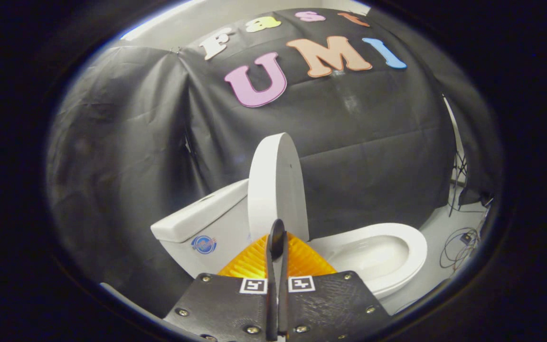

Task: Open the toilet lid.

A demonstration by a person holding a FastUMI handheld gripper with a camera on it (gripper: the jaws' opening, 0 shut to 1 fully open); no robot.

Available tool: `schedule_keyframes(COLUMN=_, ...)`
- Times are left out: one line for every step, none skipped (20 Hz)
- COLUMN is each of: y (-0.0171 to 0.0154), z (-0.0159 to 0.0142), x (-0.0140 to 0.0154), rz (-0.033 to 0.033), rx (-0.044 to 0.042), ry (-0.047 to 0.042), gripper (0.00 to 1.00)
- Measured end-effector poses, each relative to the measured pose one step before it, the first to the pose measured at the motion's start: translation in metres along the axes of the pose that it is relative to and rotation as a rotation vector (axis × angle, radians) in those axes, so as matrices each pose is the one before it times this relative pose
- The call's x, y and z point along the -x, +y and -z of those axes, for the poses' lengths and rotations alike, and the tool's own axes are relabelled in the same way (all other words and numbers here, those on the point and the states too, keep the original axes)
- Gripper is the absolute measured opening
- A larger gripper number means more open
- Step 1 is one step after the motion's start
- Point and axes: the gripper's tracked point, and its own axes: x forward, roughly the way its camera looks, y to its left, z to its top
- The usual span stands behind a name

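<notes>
now, from the gripper view, the hand-held gripper has its two fingers pressed together with nothing held between them, their tips rising just in front of the lower edge of the lid. the white oval plastic toilet lid stands raised, close to upright, seen nearly edge-on and leaning back toward the tank, apart from the fingers as far as i can tell. behind the lid and off to one side sits the white ceramic toilet tank, which carries a small round blue sticker on its front face. on the other side of the fingers the white ceramic toilet seat and bowl lie uncovered, the hollow of the bowl open to view. the toilet stands on a pale grey floor, where some thin dark cables lie in loose loops near the wall. beyond them a slim black stand rises against the wrinkled black cloth wall that wraps around the back of the booth.
</notes>
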Motion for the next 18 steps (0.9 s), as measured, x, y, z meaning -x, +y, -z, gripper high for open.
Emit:
schedule_keyframes(y=0.00246, z=-0.00080, x=-0.00029, rz=0.00255, rx=0.01928, ry=-0.00370, gripper=0.02)
schedule_keyframes(y=0.00133, z=-0.00030, x=-0.00073, rz=0.00201, rx=0.01381, ry=-0.00423, gripper=0.02)
schedule_keyframes(y=0.00224, z=-0.00029, x=-0.00112, rz=-0.00063, rx=0.00610, ry=-0.00208, gripper=0.02)
schedule_keyframes(y=0.00217, z=0.00051, x=0.00003, rz=0.00023, rx=0.00288, ry=-0.00177, gripper=0.02)
schedule_keyframes(y=0.00307, z=-0.00017, x=-0.00004, rz=0.00194, rx=0.00094, ry=-0.00435, gripper=0.02)
schedule_keyframes(y=0.00246, z=-0.00047, x=-0.00093, rz=0.00282, rx=0.00182, ry=-0.00093, gripper=0.02)
schedule_keyframes(y=0.00315, z=-0.00050, x=-0.00136, rz=0.00534, rx=0.00642, ry=-0.00290, gripper=0.02)
schedule_keyframes(y=0.00455, z=-0.00008, x=-0.00227, rz=0.00677, rx=0.01752, ry=-0.00030, gripper=0.02)
schedule_keyframes(y=0.00602, z=-0.00041, x=-0.00100, rz=0.00896, rx=0.02544, ry=0.00011, gripper=0.02)
schedule_keyframes(y=0.00799, z=0.00111, x=-0.00092, rz=0.00714, rx=0.04129, ry=0.00258, gripper=0.02)
schedule_keyframes(y=0.00820, z=0.00002, x=-0.00128, rz=0.00740, rx=0.05245, ry=0.00344, gripper=0.02)
schedule_keyframes(y=0.00876, z=0.00041, x=-0.00126, rz=0.01141, rx=0.04083, ry=0.00243, gripper=0.02)
schedule_keyframes(y=0.00833, z=-0.00058, x=-0.00131, rz=0.01031, rx=0.03628, ry=0.00261, gripper=0.02)
schedule_keyframes(y=0.00738, z=0.00022, x=-0.00188, rz=0.00958, rx=0.03126, ry=0.00149, gripper=0.02)
schedule_keyframes(y=0.00805, z=0.00030, x=-0.00055, rz=0.00885, rx=0.02731, ry=0.00287, gripper=0.02)
schedule_keyframes(y=0.00704, z=0.00021, x=-0.00123, rz=0.00906, rx=0.02198, ry=0.00177, gripper=0.02)
schedule_keyframes(y=0.00601, z=0.00032, x=-0.00113, rz=0.00670, rx=0.03614, ry=0.00183, gripper=0.02)
schedule_keyframes(y=0.00664, z=0.00034, x=-0.00166, rz=0.00522, rx=0.02483, ry=0.00272, gripper=0.02)
